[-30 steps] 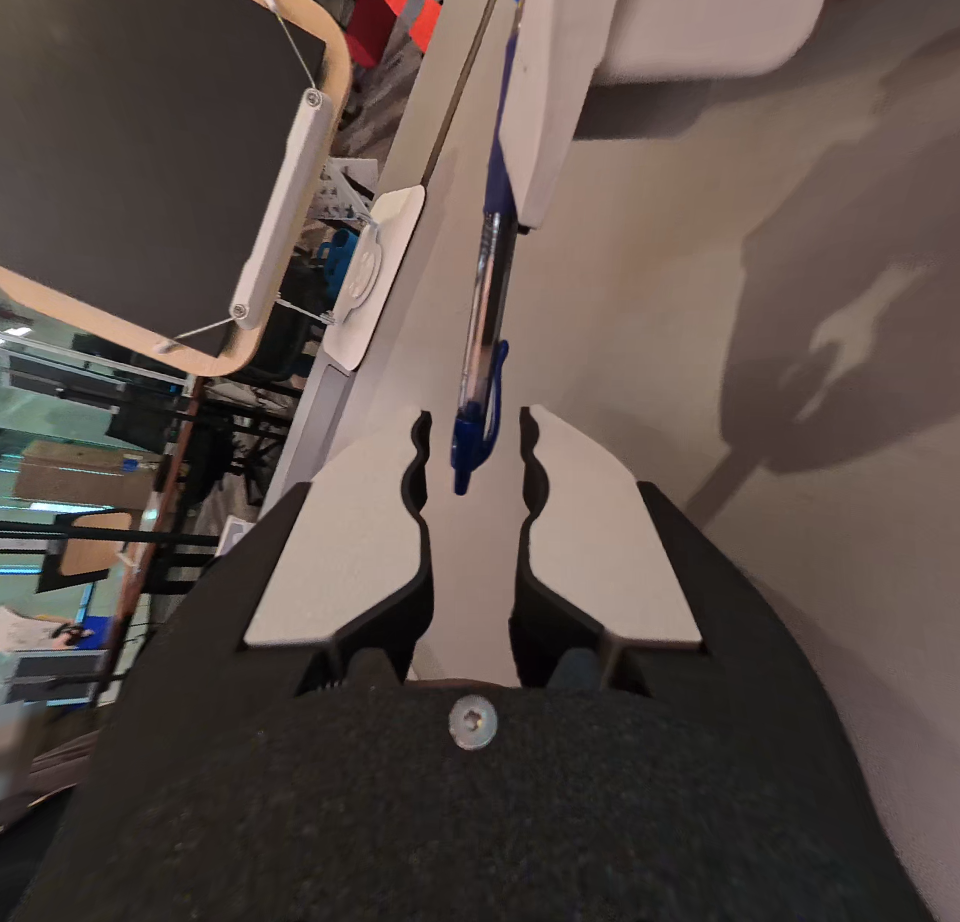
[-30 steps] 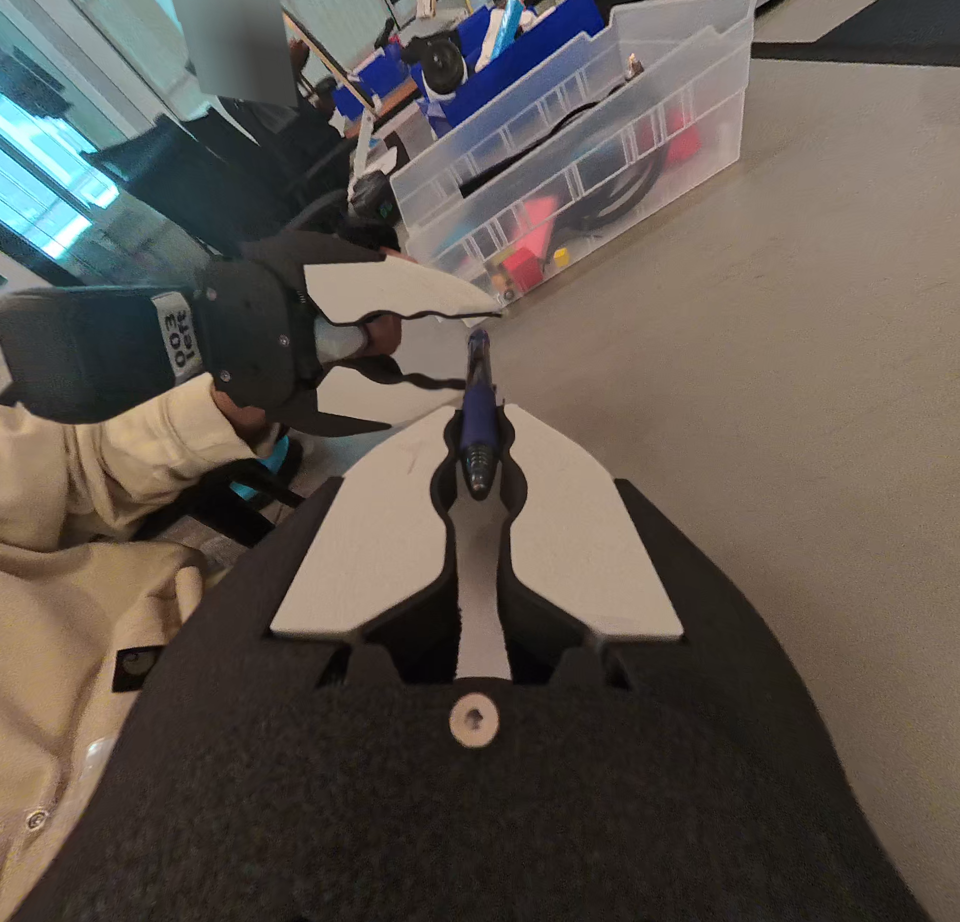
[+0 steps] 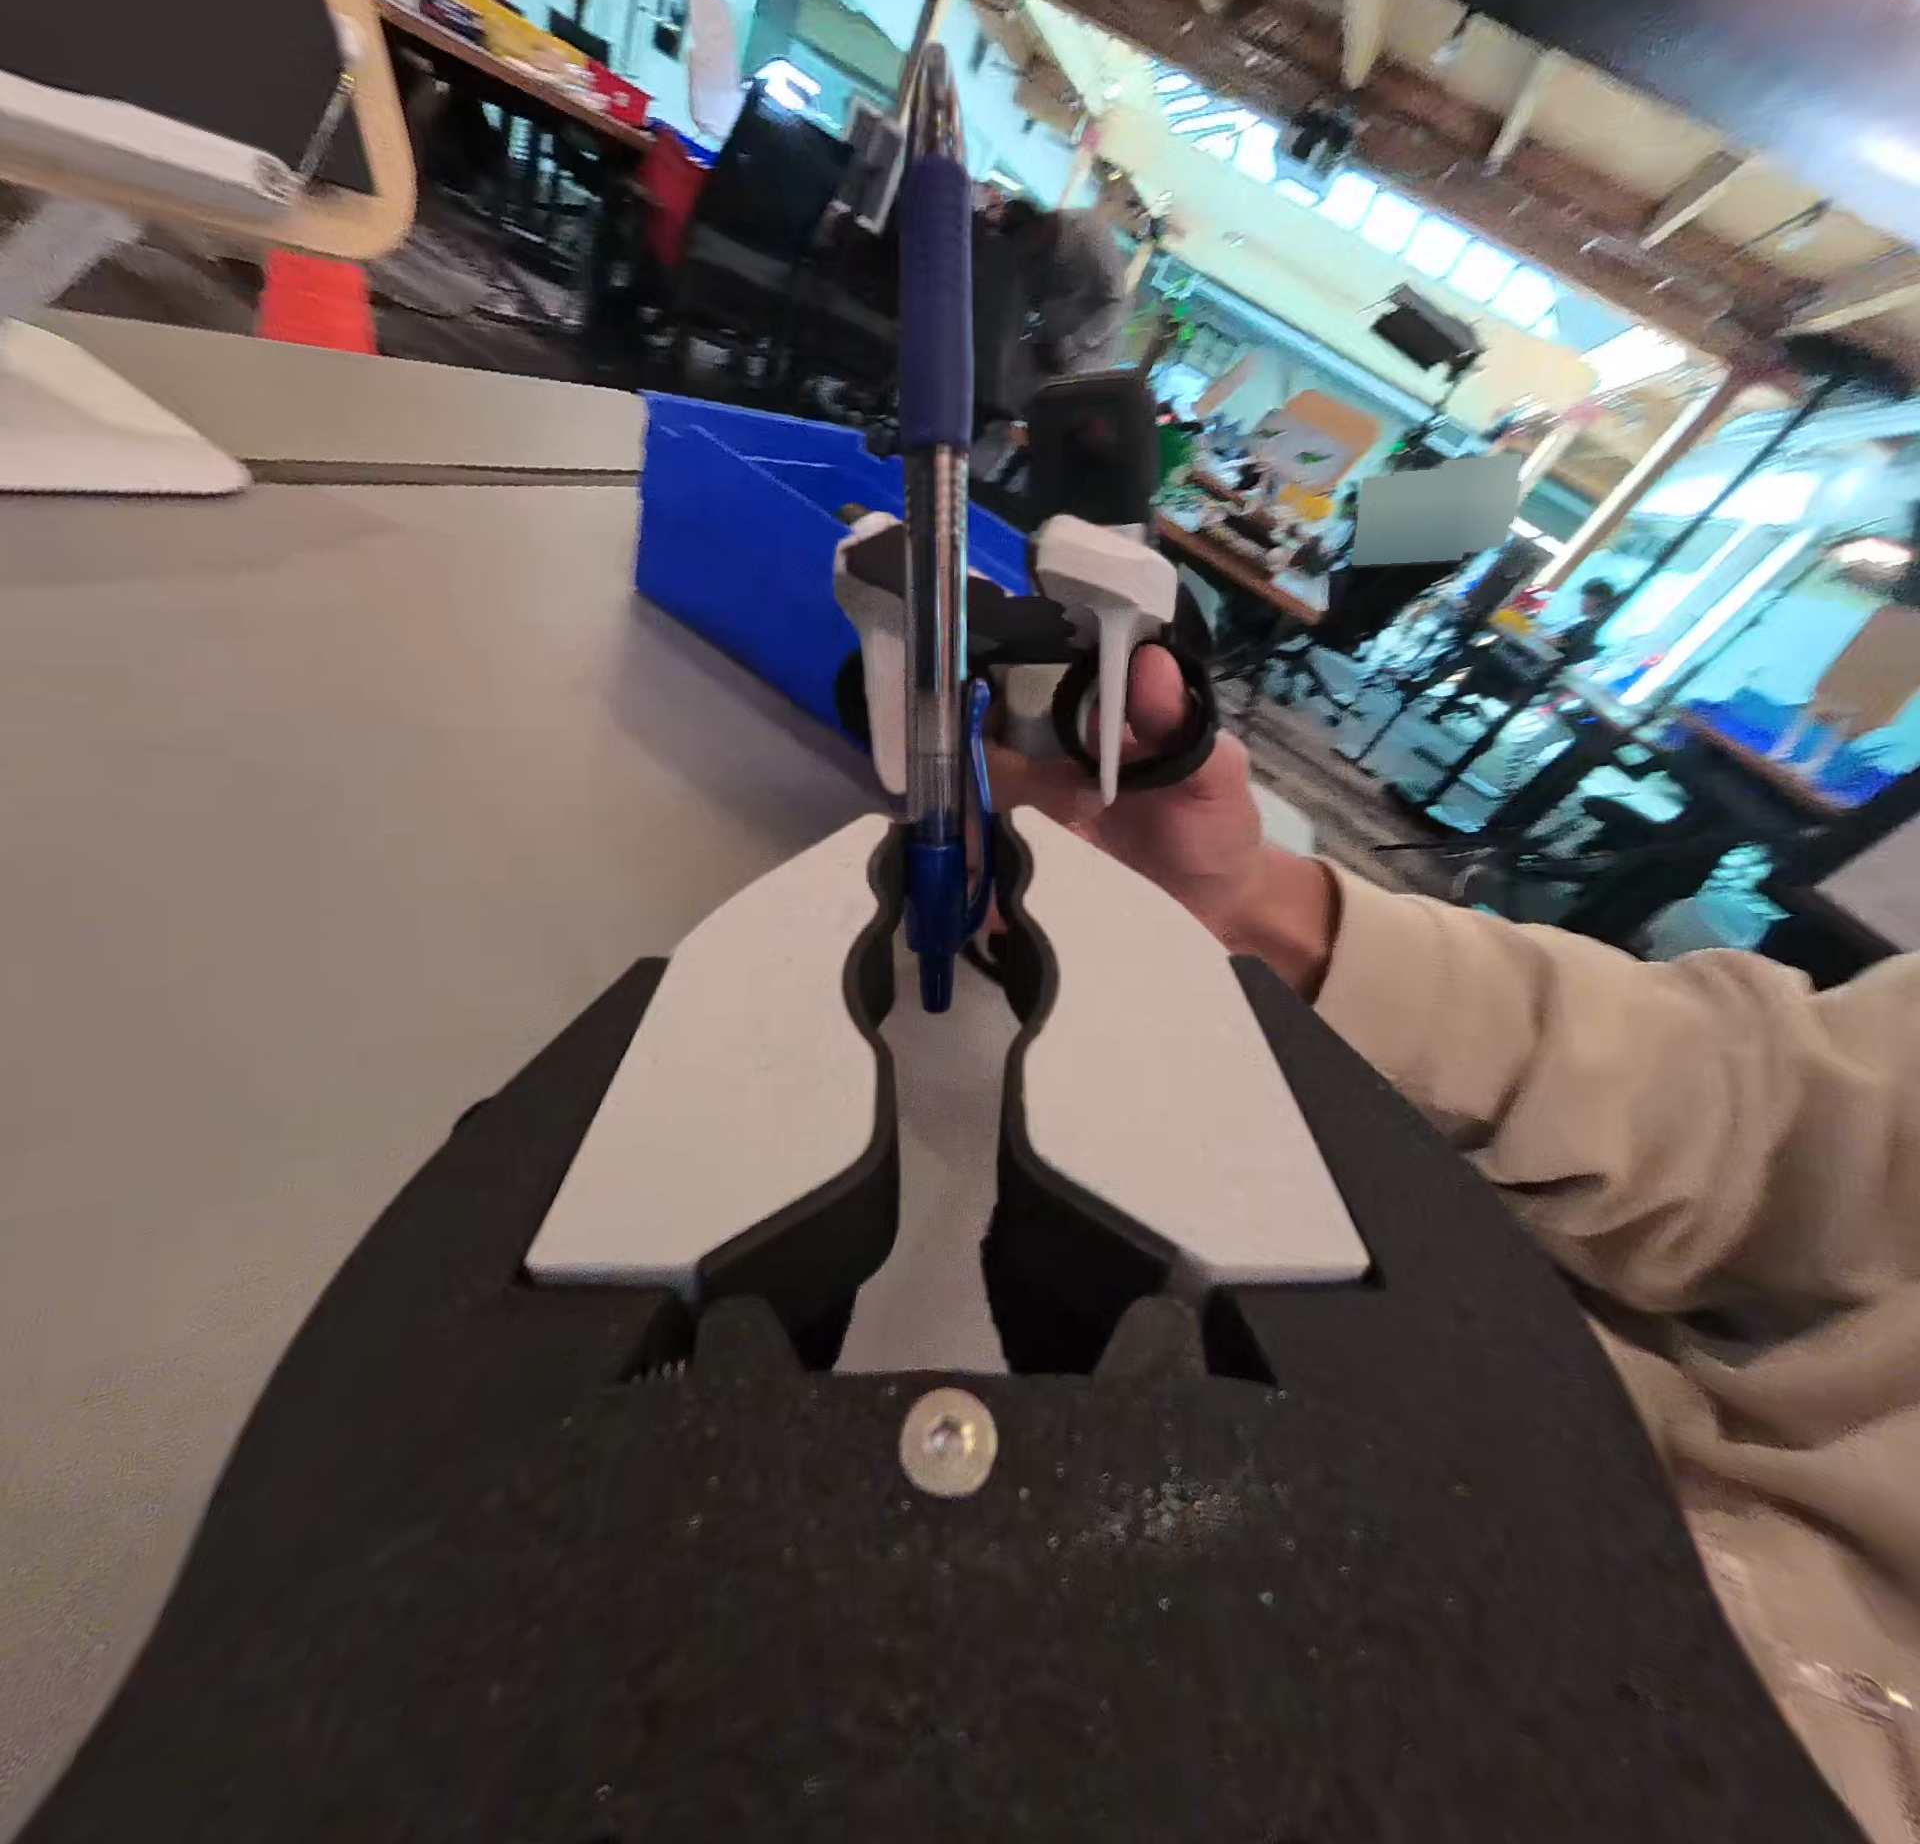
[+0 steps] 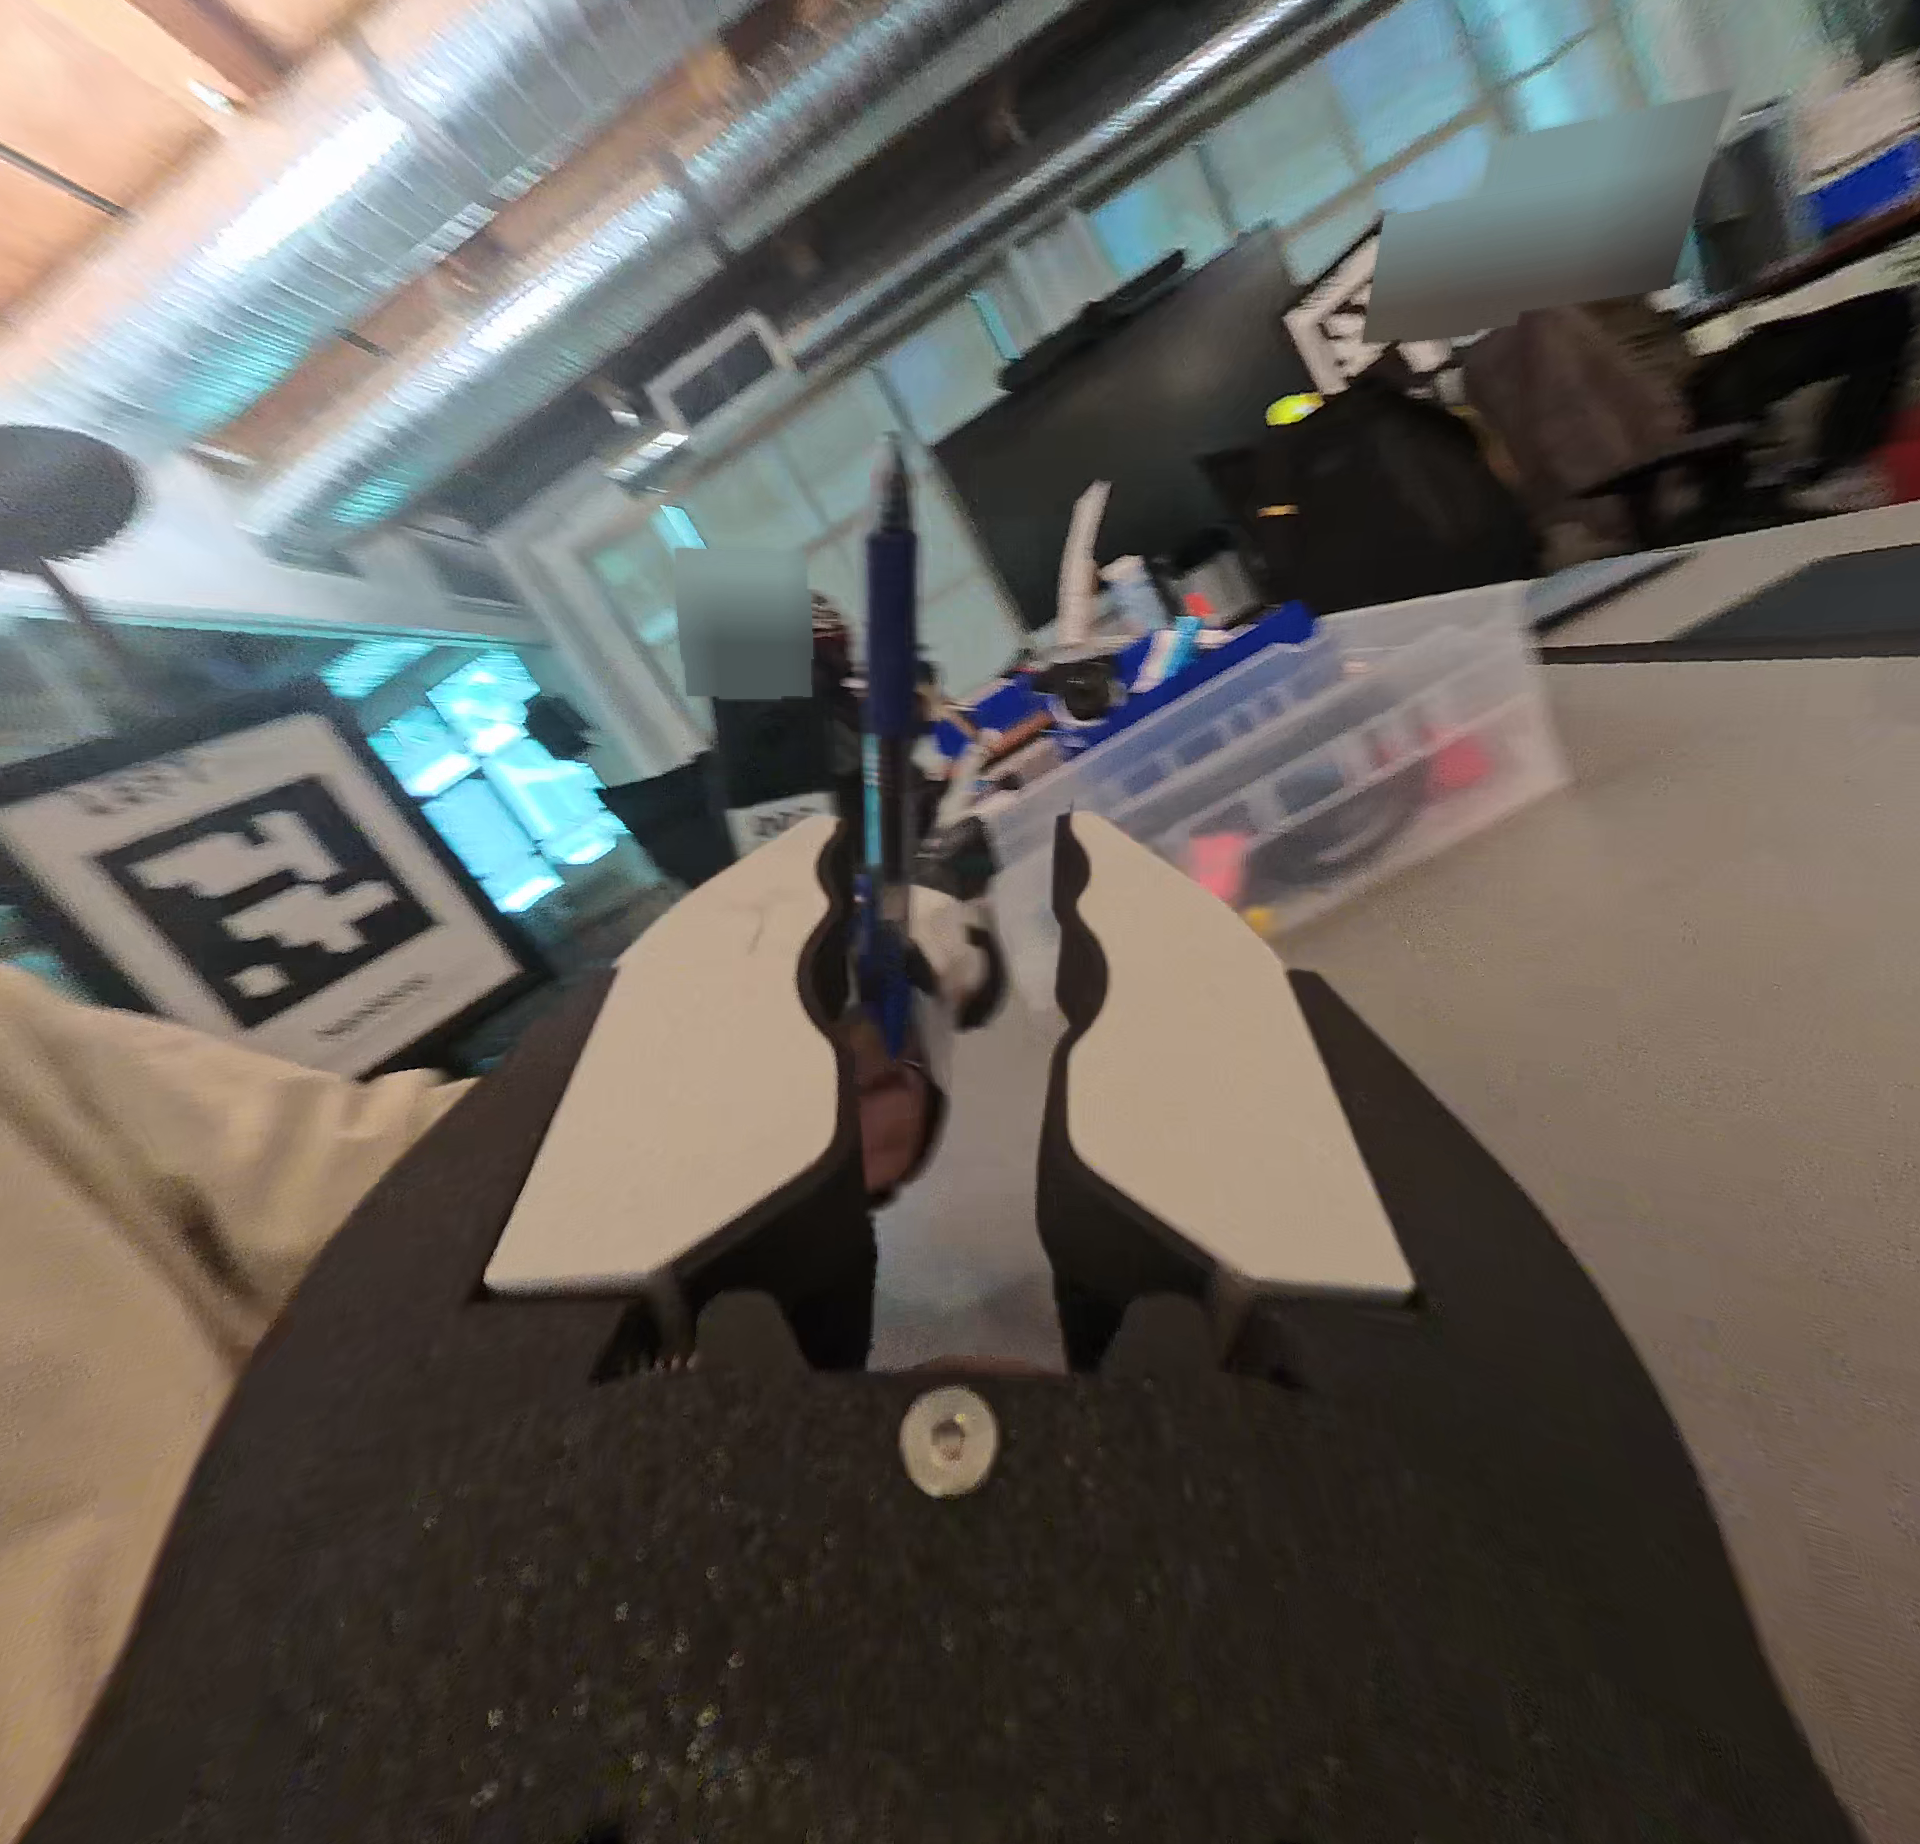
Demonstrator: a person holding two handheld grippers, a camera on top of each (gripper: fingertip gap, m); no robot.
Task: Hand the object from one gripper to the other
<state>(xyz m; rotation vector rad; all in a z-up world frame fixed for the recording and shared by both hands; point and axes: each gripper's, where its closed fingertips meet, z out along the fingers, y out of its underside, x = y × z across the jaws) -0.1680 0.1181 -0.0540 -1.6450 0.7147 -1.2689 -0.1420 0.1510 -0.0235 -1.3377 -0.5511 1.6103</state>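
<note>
Workshop clutter and a grey counter (image 3: pixel 312 755) lie behind as I pass a blue pen (image 3: pixel 935 360) between my two tongs. The pen stands upright, its clip end low between the tips of my left tongs (image 3: pixel 951 859), whose jaws sit close on either side of it; whether they grip it yet I cannot tell. My right tongs (image 4: pixel 951 849) are spread apart, and the pen lies against the inner edge of one finger, with the other finger clear of it. A blue bin (image 3: pixel 748 547) stands on the counter beyond. To do this step well, I judge, the left tongs should clamp firmly before the right tongs draw straight back, without knocking the pen.
</note>
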